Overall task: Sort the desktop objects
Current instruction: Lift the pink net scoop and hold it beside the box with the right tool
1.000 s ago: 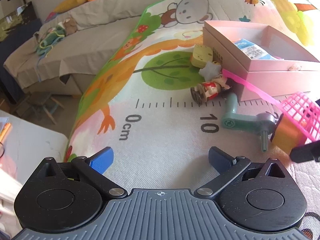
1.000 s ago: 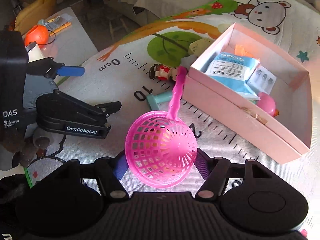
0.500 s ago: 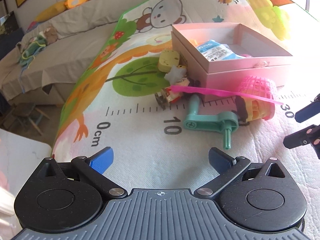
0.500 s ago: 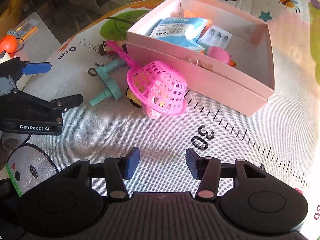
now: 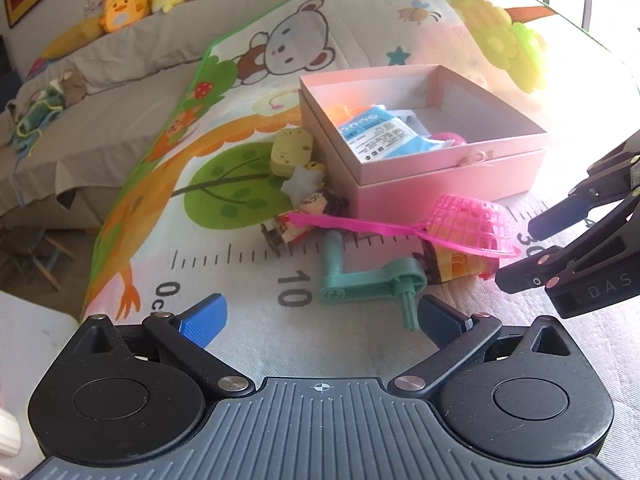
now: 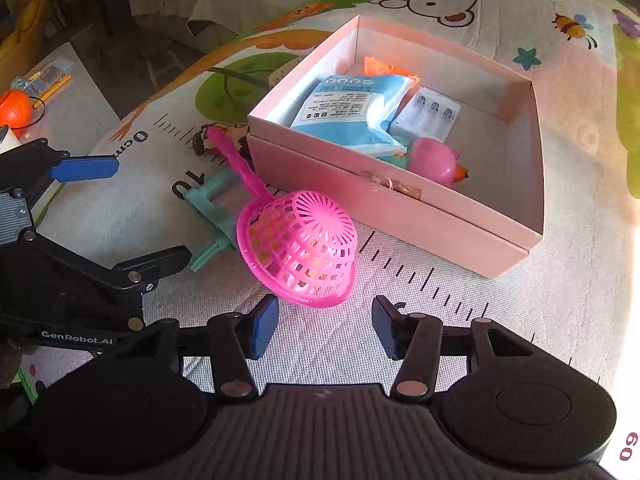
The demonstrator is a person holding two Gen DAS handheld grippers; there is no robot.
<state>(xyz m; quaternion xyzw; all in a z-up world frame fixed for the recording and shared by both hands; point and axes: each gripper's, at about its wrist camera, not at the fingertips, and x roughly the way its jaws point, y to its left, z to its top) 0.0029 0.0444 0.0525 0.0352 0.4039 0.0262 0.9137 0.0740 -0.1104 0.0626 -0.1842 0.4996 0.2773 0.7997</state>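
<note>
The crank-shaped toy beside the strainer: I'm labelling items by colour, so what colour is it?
Teal green; the crank shows best in the left wrist view.

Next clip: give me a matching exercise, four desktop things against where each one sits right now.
Things:
1. blue plastic packet
2. pink mesh scoop
3. teal plastic crank
4. left gripper

Places:
A. upside down over a small toy
B. flat on the mat, beside the scoop
C. inside the pink cardboard box
D. open, above the mat, holding nothing

Pairs: 1-C, 2-A, 3-B, 4-D
</note>
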